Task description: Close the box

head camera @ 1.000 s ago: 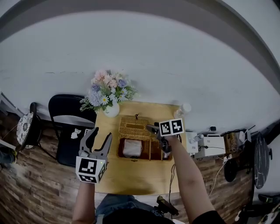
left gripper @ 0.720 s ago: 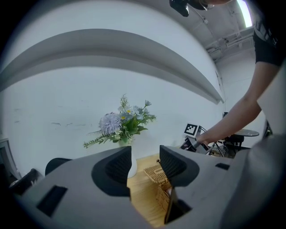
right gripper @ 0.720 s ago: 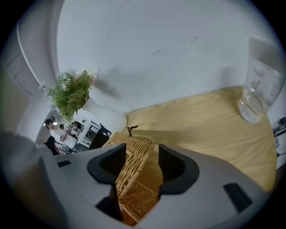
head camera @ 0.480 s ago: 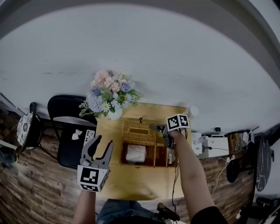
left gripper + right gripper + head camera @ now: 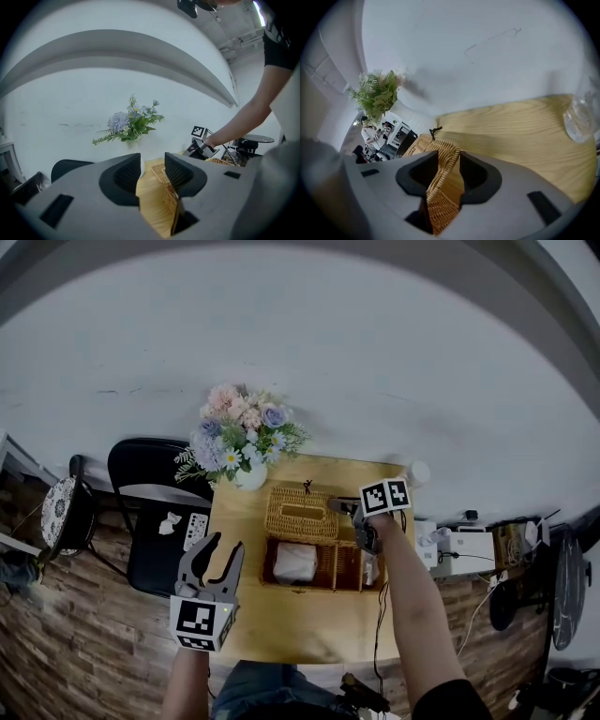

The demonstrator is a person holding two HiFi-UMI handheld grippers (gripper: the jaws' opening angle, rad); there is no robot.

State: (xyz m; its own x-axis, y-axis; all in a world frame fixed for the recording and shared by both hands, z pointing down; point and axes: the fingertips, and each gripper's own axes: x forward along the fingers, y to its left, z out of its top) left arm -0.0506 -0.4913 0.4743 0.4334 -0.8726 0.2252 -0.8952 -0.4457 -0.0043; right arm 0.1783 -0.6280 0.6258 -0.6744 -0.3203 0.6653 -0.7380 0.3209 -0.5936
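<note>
Pretty flat, dimmish indoor light all round, and the colours look washed out. The only real glare is a ceiling strip light (image 5: pixel 257 6) up top in the left gripper view. Heavy fisheye everywhere: the wall (image 5: pixel 300 352) bows and the corners go black. The flowers (image 5: pixel 375 96) throw a soft shadow on it in the right gripper view. The wicker lid (image 5: pixel 440 187) close to that lens looks slightly soft, I think.
</note>
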